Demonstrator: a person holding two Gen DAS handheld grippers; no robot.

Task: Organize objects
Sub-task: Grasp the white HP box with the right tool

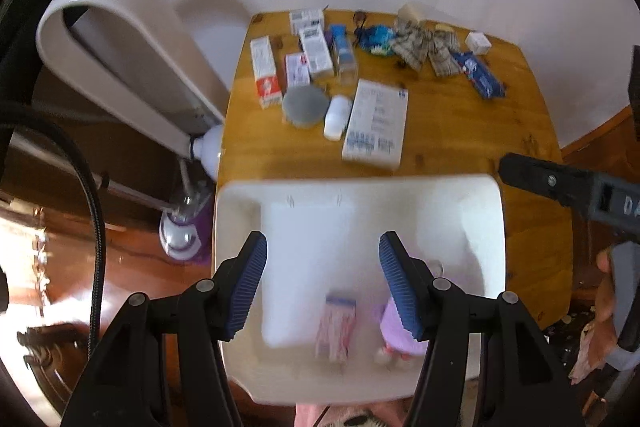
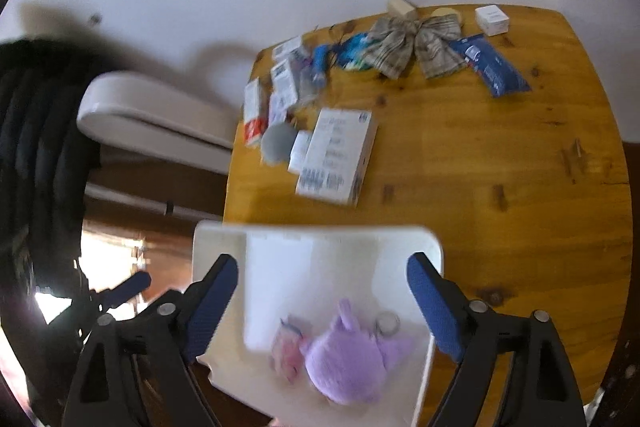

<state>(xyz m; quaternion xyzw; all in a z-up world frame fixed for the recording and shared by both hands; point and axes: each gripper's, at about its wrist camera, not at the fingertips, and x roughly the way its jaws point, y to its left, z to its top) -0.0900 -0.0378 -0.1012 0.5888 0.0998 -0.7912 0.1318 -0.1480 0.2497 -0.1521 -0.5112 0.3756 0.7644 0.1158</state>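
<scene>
A white bin [image 1: 486,227] [image 2: 218,239] sits at the near edge of a wooden table [image 1: 460,131] [image 2: 500,155]. Inside it lie a purple plush toy [image 2: 352,363] [image 1: 390,327], a pink packet [image 1: 336,327] [image 2: 286,351] and a flat white box [image 1: 308,251] [image 2: 280,279]. My left gripper [image 1: 323,267] hangs open above the bin with nothing between its fingers. My right gripper [image 2: 322,303] is also open above the bin, over the plush. A large white labelled box [image 1: 376,123] [image 2: 338,155] lies mid-table.
Small cartons [image 1: 264,71] [image 2: 256,107], a grey round lid [image 1: 303,103], a white bottle [image 1: 337,117], a plaid bow [image 1: 424,45] [image 2: 416,39], a blue packet [image 1: 478,74] [image 2: 494,69] and a small white box [image 1: 478,42] [image 2: 492,19] crowd the table's far side. A white appliance [image 1: 120,67] stands left.
</scene>
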